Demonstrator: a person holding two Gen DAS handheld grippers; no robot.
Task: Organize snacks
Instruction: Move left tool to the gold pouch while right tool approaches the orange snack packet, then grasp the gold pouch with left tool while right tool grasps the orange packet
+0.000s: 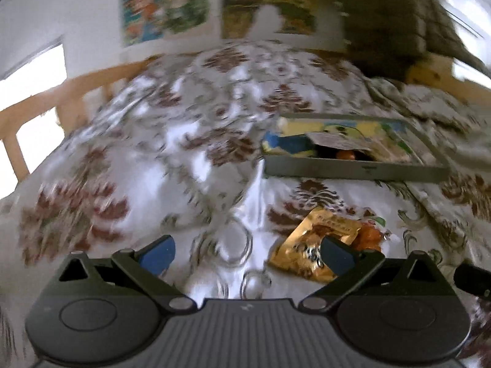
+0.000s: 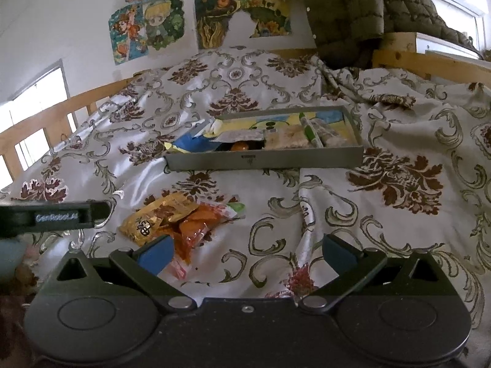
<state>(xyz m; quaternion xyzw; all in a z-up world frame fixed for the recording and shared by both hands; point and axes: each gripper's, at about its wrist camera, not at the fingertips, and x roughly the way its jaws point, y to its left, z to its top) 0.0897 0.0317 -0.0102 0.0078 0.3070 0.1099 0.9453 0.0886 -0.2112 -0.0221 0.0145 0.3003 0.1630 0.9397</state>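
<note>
Satin bedspread [image 2: 276,92], white with brown and grey floral scrolls, covers the bed that carries everything. A shallow grey tray [image 2: 264,159] sits out in the middle of the bed, its long wall facing the cameras. Inside it lie a blue packet [image 2: 196,142] at the left end, a silvery wrapper [image 2: 239,136] over something orange, a pale biscuit-like pack [image 2: 287,136] and a green-and-white stick pack [image 2: 311,130] toward the right end; the tray floor shows a yellow and blue picture.

Nearer the foot edge, well apart from the tray, a small heap of snacks lies on the bedspread: a gold packet [image 2: 153,219] touching an orange-red packet [image 2: 191,230], with a green-and-white wrapper corner [image 2: 234,208] just behind them.

The right gripper [image 2: 245,254] hovers above the bedspread with its fingers spread wide, gripping nothing; its left blue pad [image 2: 155,256] overlaps the edge of the orange-red packet in view. The left gripper [image 1: 247,253] is also spread wide and empty, its right finger [image 1: 336,256] over the gold packet [image 1: 316,245]. The left wrist view is motion-blurred, though the tray [image 1: 353,171] is recognisable there. Cartoon posters [image 2: 147,27] hang on the wall beyond the bed, and an olive quilted jacket [image 2: 353,9] hangs by the wooden frame [image 2: 429,61] at the far right corner.
</note>
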